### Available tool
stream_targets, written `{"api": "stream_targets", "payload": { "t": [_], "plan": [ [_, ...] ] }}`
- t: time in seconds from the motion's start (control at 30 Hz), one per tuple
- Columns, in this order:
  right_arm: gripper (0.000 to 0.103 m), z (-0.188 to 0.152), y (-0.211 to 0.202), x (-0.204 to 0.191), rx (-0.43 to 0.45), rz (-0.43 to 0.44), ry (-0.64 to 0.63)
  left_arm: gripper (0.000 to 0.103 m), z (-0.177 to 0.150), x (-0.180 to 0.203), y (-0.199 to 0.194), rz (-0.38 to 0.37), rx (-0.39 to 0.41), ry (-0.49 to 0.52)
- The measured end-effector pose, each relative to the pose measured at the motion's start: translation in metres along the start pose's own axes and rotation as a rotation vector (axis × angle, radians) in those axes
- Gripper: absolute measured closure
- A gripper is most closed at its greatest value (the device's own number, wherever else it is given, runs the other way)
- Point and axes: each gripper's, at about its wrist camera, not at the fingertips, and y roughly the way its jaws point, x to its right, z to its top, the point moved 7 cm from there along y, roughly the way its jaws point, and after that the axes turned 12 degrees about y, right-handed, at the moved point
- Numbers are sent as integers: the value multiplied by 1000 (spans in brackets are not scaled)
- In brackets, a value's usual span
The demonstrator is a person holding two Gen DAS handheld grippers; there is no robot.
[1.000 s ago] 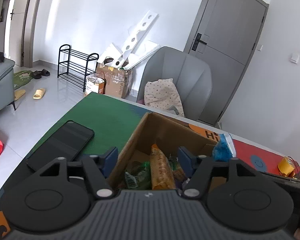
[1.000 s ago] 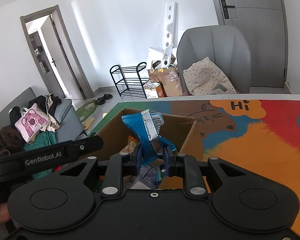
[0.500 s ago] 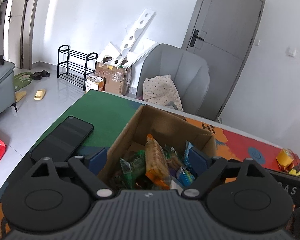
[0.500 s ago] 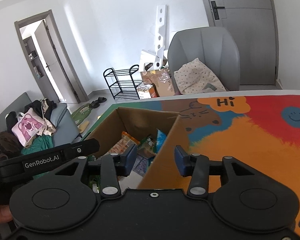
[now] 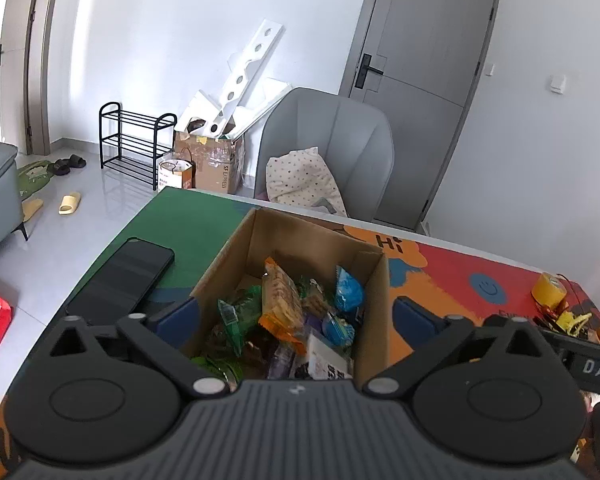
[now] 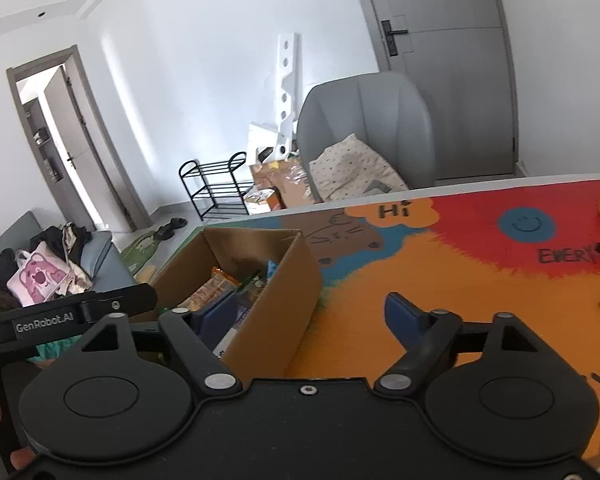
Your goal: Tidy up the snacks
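Left wrist view shows both tools, left tool (image 5: pixel 296 314) and right tool (image 6: pixel 312 314), spread apart and empty over the filled cardboard box (image 5: pixel 374 308), so packing seems done; next, probably, fetch any leftover snack.

We see a brown cardboard box (image 5: pixel 380 300) holding an orange packet (image 5: pixel 280 304), a green one (image 5: pixel 236 316) and a blue one (image 5: pixel 348 288). The tabletop (image 6: pixel 440 280) mat shows red, orange, green, with a blue smiley (image 6: pixel 526 224). The phone (image 5: pixel 124 276) is black.

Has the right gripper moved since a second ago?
Yes. The right gripper has opened and shifted right: its fingers now straddle the cardboard box wall, toward the colourful mat.
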Motion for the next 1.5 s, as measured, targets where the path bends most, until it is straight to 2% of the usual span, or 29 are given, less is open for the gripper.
{"api": "stream_targets", "payload": {
  "t": [0.1, 0.17, 0.67, 1.03, 1.23, 1.5],
  "plan": [
    [4, 1, -13, 5, 24, -12, 11, 0, -2, 4, -7, 1, -5, 9],
    [0, 1, -21, 8, 41, -18, 19, 0, -4, 6, -12, 1, -4, 18],
    [0, -13, -75, 12, 99, -61, 6, 0, -16, 12, -65, -18, 36, 55],
    [0, -26, -118, 13, 127, -112, -28, 0, -26, 28, -109, -53, 70, 124],
    [0, -29, -141, 12, 175, -136, -34, 0, -32, 36, -126, -83, 85, 174],
    [0, -44, -152, 22, 169, -162, -39, 0, -50, 35, -146, -102, 107, 213]
  ]
}}
